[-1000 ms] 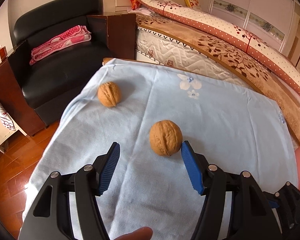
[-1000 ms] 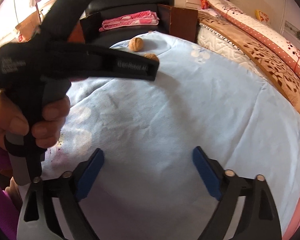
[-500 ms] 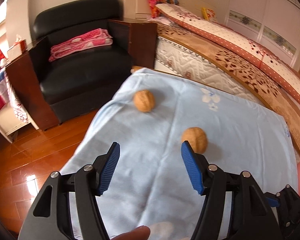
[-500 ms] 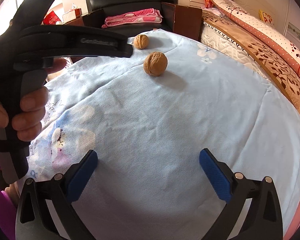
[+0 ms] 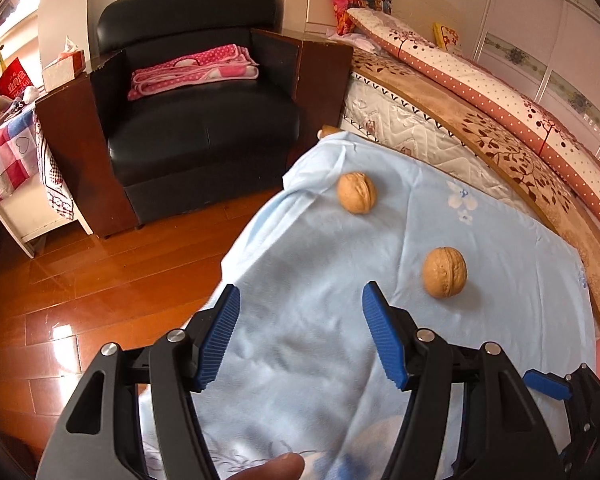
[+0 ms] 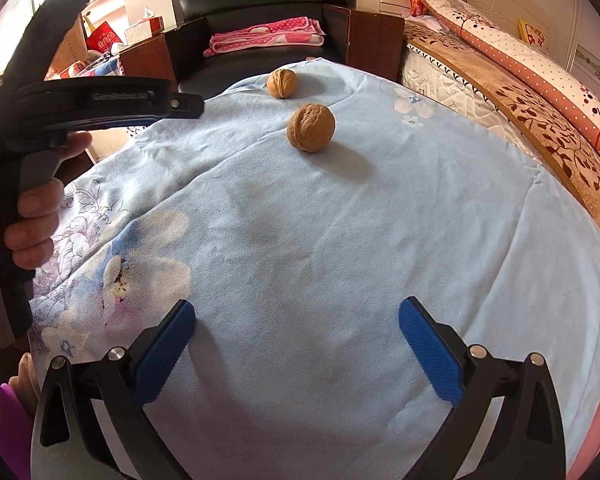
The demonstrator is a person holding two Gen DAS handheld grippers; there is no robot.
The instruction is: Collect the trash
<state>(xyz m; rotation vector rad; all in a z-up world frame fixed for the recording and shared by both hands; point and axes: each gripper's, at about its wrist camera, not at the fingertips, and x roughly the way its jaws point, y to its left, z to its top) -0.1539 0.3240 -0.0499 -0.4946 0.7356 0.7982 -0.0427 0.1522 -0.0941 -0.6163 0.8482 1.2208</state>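
On blue cloth (image 6: 340,240): two walnuts (image 6: 311,127), unobstructed; left gripper (image 5: 300,320) jaws agape.

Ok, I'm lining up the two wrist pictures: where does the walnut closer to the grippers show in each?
Left wrist view: the nearer walnut lies right of centre on the blue cloth, just beyond the right finger of the open left gripper.
Right wrist view: it sits upper centre, far ahead of the open right gripper.
Shared landmark: the black armchair holding a pink blanket.
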